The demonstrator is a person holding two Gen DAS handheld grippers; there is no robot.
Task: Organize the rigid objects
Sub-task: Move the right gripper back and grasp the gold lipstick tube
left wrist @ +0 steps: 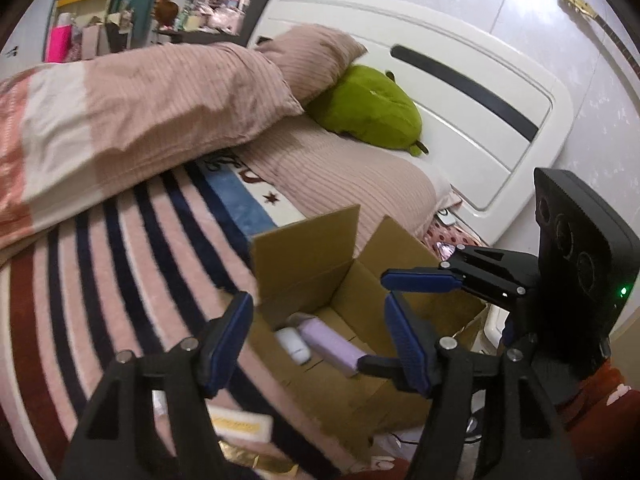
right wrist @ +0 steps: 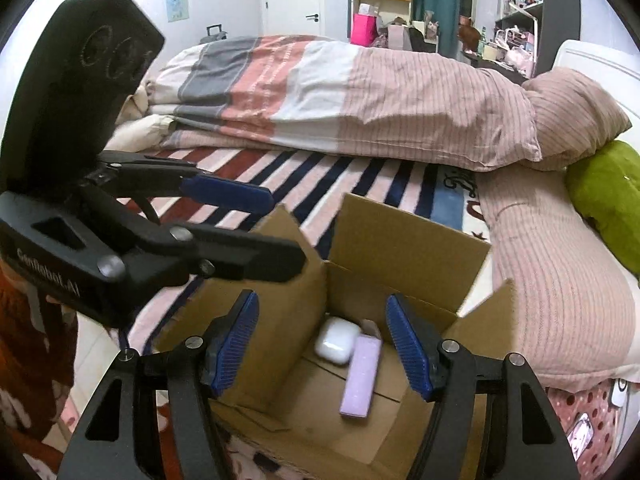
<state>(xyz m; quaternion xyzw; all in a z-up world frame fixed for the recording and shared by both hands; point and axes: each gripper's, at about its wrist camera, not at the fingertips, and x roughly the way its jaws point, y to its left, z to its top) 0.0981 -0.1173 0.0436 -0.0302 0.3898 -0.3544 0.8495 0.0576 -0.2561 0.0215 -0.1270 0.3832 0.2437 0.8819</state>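
Jaws: left gripper (left wrist: 318, 334) and right gripper (right wrist: 322, 340) both gaping, holding nothing.
Case (right wrist: 337, 342): looking light, smooth, slippery; gripping its flat sides.
Bar (right wrist: 361, 376): looking stiff; gripping across its long edges.

We see two matching tools. The left gripper (left wrist: 320, 334) and the right gripper (right wrist: 322, 338) are matte black plastic frames with ridged blue pads (right wrist: 236, 342) and round silver screws (left wrist: 447, 343). One body carries white lettering (right wrist: 48, 274); the other shows a green light (left wrist: 623, 291) – and a reddish patterned sleeve (right wrist: 24, 344) beside.
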